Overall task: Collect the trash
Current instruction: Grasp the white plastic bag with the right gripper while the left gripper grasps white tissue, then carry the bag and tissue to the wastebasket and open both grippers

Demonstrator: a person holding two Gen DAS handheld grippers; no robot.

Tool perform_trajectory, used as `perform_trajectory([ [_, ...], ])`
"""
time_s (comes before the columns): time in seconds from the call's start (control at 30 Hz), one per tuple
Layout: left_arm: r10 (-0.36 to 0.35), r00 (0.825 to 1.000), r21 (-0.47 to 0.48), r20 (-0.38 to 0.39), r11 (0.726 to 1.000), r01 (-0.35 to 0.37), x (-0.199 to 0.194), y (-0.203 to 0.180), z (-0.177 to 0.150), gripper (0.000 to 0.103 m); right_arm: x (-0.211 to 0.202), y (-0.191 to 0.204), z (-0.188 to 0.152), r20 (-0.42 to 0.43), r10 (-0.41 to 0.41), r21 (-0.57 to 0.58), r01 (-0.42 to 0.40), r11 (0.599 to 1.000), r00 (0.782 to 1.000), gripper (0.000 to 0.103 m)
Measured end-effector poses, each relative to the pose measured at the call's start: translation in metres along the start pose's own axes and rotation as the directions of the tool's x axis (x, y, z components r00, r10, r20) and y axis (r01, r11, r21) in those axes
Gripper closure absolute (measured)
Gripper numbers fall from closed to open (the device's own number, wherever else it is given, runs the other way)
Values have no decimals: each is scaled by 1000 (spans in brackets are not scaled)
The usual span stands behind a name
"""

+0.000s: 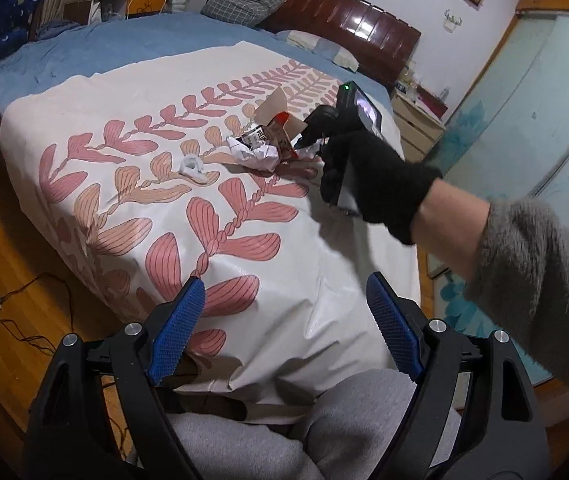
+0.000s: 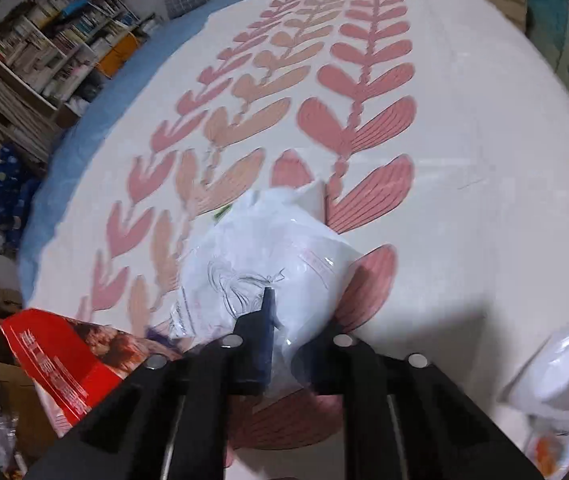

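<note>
From my left wrist camera, my left gripper (image 1: 284, 320) hangs wide and empty over the near edge of the bed (image 1: 96, 92), its blue pads well apart with only the leaf-print cover between them. The trash pile (image 1: 268, 140) lies well ahead and slightly right of it: a crumpled paper ball (image 1: 258, 154), a torn cardboard box (image 1: 274, 110), and a small white scrap (image 1: 192, 168) off to the left. My gloved right hand (image 1: 372, 184) is already at that pile, far nearer than the left. From my right wrist camera, my right gripper (image 2: 284, 320) points steeply down with its jaws drawn narrow, pinching a crinkled white plastic wrapper (image 2: 268, 256) that bulges ahead of the fingertips. A red package (image 2: 68, 360) sits just left, another white wrapper (image 2: 564, 368) well right. I judge lifting comes next.
</note>
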State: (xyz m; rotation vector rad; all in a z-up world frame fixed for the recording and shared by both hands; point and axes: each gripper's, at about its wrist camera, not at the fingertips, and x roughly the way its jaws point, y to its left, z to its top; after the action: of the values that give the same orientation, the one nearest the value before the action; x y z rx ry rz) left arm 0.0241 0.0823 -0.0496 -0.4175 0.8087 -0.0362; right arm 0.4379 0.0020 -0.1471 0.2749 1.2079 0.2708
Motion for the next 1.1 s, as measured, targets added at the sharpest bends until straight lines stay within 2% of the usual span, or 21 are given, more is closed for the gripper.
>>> perform_trajectory([
  [0.13, -27, 1000, -45, 7, 999, 28, 9, 12, 11, 21, -24, -15, -6, 50, 35, -2, -35, 999, 998, 91],
  [0.2, -46, 999, -86, 14, 995, 47, 19, 24, 21, 21, -51, -24, -11, 94, 57, -10, -57, 998, 994, 91],
  [0.3, -21, 1000, -159, 21, 987, 24, 39, 48, 42, 21, -94, -30, -24, 167, 90, -79, -78, 994, 982, 91],
  [0.37, -3, 1000, -202, 25, 979, 8, 56, 66, 57, 21, -113, -32, -37, 156, 142, -141, -120, 983, 977, 91],
  [0.47, 92, 996, -208, 13, 974, -88, 92, 87, 83, 21, -132, -40, -54, 131, 162, -168, -139, 976, 978, 91],
  [0.57, 146, 989, -196, -23, 969, -148, 135, 105, 110, 21, -152, -51, -86, 115, 230, -178, -208, 962, 966, 91],
  [0.67, 241, 967, -161, -87, 954, -252, 177, 119, 127, 21, -167, -71, -133, 91, 284, -164, -267, 950, 955, 91],
  [0.73, 241, 959, -156, -148, 952, -263, 199, 123, 128, 21, -172, -85, -161, 79, 296, -157, -281, 947, 952, 91],
  [0.77, 271, 949, -110, -159, 951, -290, 207, 118, 127, 21, -174, -90, -170, 79, 296, -156, -281, 947, 952, 91],
  [0.8, 298, 941, -66, -160, 948, -311, 211, 112, 126, 24, -177, -97, -185, 75, 284, -159, -270, 950, 956, 91],
  [0.87, 321, 932, 10, -168, 946, -324, 218, 99, 121, 46, -179, -109, -205, 70, 263, -154, -250, 956, 962, 91],
  [0.9, 326, 931, 29, -164, 945, -326, 218, 94, 120, 51, -181, -115, -217, 64, 276, -144, -265, 953, 959, 90],
  [0.97, 329, 931, 62, -161, 944, -323, 217, 85, 117, 72, -186, -125, -230, 72, 289, -134, -278, 951, 955, 91],
  [1.03, 334, 928, 73, -163, 942, -326, 215, 81, 113, 81, -193, -131, -239, 78, 297, -133, -285, 949, 952, 91],
  [1.1, 339, 926, 82, -164, 941, -329, 209, 74, 108, 83, -201, -136, -244, 93, 306, -133, -293, 947, 947, 91],
])
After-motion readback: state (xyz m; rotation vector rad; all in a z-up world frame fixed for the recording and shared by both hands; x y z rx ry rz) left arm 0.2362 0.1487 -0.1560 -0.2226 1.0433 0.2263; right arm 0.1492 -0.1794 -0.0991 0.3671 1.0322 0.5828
